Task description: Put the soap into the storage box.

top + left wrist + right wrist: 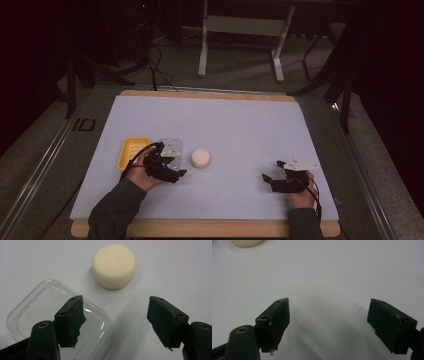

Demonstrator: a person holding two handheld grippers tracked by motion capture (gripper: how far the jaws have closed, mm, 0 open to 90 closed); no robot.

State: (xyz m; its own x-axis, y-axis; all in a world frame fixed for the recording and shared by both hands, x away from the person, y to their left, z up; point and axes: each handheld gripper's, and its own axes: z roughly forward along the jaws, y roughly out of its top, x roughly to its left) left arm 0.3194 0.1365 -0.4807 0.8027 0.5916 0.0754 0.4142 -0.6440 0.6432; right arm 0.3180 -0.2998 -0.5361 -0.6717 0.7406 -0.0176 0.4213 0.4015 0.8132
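Note:
A cream round puck lies on the white mat, left of centre. Beside it to the left is a clear plastic lid, then a yellow dish. My left gripper sits just short of the puck, open and holding nothing. In the left gripper view the puck lies ahead of the left gripper, and one jaw hovers over the clear lid. My right gripper rests open at the front right. In the right gripper view it is over bare mat, with the puck's edge at the top left.
The mat lies on a wooden tabletop whose edge shows at front and back. A white table frame and cables stand on the floor beyond the table. The person's forearms come in from the bottom.

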